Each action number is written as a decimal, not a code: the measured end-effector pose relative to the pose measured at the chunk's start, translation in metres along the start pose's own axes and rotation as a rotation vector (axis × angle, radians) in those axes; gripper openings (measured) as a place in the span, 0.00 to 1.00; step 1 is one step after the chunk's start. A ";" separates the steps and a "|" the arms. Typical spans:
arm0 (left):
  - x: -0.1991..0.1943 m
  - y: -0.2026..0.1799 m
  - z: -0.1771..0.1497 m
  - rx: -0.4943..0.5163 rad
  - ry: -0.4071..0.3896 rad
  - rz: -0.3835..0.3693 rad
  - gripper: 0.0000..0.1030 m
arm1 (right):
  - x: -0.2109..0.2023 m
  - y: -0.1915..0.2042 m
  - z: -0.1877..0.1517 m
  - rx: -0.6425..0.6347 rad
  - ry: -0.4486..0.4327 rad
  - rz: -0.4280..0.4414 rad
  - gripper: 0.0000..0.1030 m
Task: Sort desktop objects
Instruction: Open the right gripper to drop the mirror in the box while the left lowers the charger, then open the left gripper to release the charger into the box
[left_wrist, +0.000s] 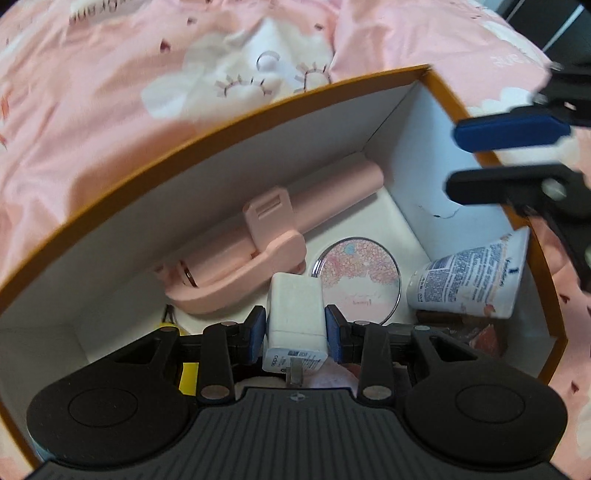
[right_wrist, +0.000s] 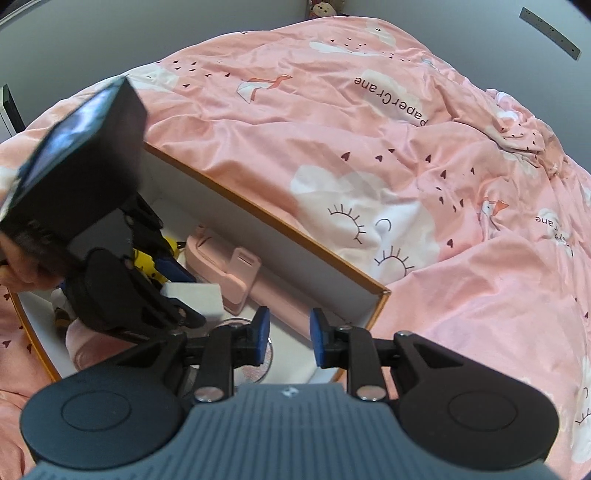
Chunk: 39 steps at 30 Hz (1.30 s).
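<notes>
Left gripper (left_wrist: 295, 330) clamps a white rectangular plug-in charger (left_wrist: 295, 325) between its blue pads, prongs facing the camera, held inside the white cardboard box with orange rim (left_wrist: 229, 125) above a pink folding phone holder (left_wrist: 258, 236), a round floral compact mirror (left_wrist: 360, 275) and a white printed tube (left_wrist: 469, 284). Right gripper (right_wrist: 287, 341) hangs with its jaws apart and nothing between them over the box's near corner, on the pink patterned bedspread (right_wrist: 406, 147)

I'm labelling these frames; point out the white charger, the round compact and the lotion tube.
white charger (left_wrist: 295, 317), left wrist view, its front face
round compact (left_wrist: 364, 275), left wrist view, its patterned lid
lotion tube (left_wrist: 469, 284), left wrist view, its printed body
</notes>
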<state>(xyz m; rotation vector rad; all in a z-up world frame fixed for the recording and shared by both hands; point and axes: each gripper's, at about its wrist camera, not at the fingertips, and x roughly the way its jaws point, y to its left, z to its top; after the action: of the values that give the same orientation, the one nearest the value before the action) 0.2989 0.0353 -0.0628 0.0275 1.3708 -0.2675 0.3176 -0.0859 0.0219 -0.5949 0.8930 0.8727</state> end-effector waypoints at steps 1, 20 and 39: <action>0.002 0.001 0.002 -0.007 0.006 -0.004 0.38 | 0.000 0.001 0.000 0.000 -0.002 0.002 0.24; 0.012 -0.014 0.005 -0.053 -0.060 -0.076 0.38 | 0.001 -0.008 -0.008 0.042 0.004 -0.002 0.24; -0.094 -0.024 -0.037 -0.078 -0.312 0.033 0.51 | -0.022 0.004 -0.023 0.148 -0.013 0.046 0.34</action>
<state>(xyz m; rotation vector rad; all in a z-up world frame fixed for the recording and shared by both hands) 0.2424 0.0346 0.0245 -0.0550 1.0687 -0.1814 0.2970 -0.1101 0.0289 -0.4416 0.9535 0.8432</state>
